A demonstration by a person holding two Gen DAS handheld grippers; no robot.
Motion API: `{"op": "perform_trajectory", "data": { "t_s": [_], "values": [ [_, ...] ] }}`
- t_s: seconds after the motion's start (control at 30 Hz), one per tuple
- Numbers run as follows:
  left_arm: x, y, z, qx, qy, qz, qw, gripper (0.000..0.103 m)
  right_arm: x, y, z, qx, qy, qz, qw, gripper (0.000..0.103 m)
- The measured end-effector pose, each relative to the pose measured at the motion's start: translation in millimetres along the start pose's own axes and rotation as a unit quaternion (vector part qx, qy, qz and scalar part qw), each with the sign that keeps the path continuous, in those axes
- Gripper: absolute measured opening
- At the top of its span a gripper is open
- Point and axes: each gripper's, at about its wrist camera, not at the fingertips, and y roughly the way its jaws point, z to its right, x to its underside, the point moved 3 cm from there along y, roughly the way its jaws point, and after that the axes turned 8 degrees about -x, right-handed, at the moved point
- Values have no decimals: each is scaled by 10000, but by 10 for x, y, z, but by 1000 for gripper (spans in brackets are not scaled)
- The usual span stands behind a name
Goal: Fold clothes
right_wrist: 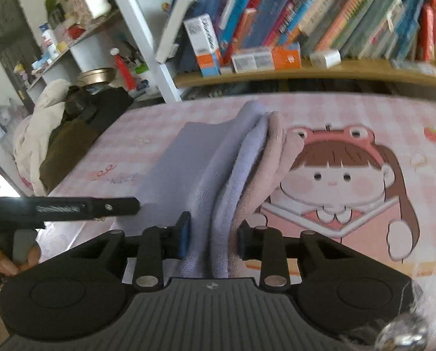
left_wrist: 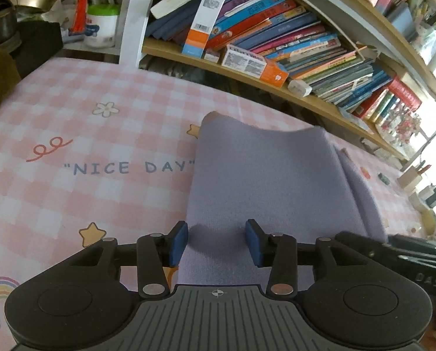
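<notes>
A lavender cloth (left_wrist: 264, 181) lies folded flat on the pink checked tablecloth (left_wrist: 86, 134). My left gripper (left_wrist: 216, 241) hovers over its near edge, open, its blue pads (left_wrist: 178, 242) apart and the fabric lying flat below them. In the right wrist view the cloth's (right_wrist: 171, 169) right side is bunched into upright lavender and pinkish folds (right_wrist: 247, 158). These folds fill the gap of my right gripper (right_wrist: 213, 237), which is shut on them. The left gripper's black body (right_wrist: 63, 207) shows at that view's left with a hand (right_wrist: 1, 260) on it.
A wooden shelf (left_wrist: 276, 87) of leaning books and small boxes runs just behind the table's far edge. A dark bag and brown fabric (right_wrist: 71, 134) sit at the table's left end, with a pale jacket beside them. A cartoon girl print (right_wrist: 335, 175) covers the right side.
</notes>
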Motion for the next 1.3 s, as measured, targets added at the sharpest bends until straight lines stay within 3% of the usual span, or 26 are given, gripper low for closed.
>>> {"op": "perform_trajectory", "data": {
  "t_s": [0.13,0.2,0.3,0.37,0.53,0.7,0.8,0.87,0.93,1.0,1.03,1.13,1.3],
  "values": [
    [-97,-14,-124,123,-133,49,9998,45,49,54,232,-9,760,-146,9970,31],
    [-109,67,-177,220,-202,-119,9995,45,70,64,332,-99,1142,-146,9933,35],
    [-94,195,-226,391,-289,-360,9982,46,104,90,454,-240,1710,-134,9849,44],
    [-81,254,-249,476,-338,-423,9974,53,142,110,539,-333,2080,-142,9775,45],
    [-72,361,-278,773,-485,-570,9942,53,179,162,632,-446,2607,-159,9642,47],
    [-46,474,-276,1092,-725,-740,9886,53,162,204,624,-456,2613,-113,9641,47],
    [-41,453,-212,995,-609,-691,9908,52,145,228,586,-339,2482,-133,9680,41],
    [-38,436,-168,927,-526,-655,9921,43,104,214,466,-102,2068,-129,9782,35],
    [-32,364,-63,733,-182,-570,9955,38,57,195,312,167,1462,-96,9891,31],
    [-26,287,45,529,183,-480,9973,37,79,191,292,217,1338,-111,9907,30],
    [-23,249,100,427,365,-435,9975,37,90,189,282,243,1276,-118,9915,30],
    [-24,291,6,462,139,-600,9970,44,122,183,263,301,1129,-138,9931,33],
    [-20,377,-149,722,-265,-777,9940,53,166,185,432,52,1739,-147,9846,43]
  ]
}}
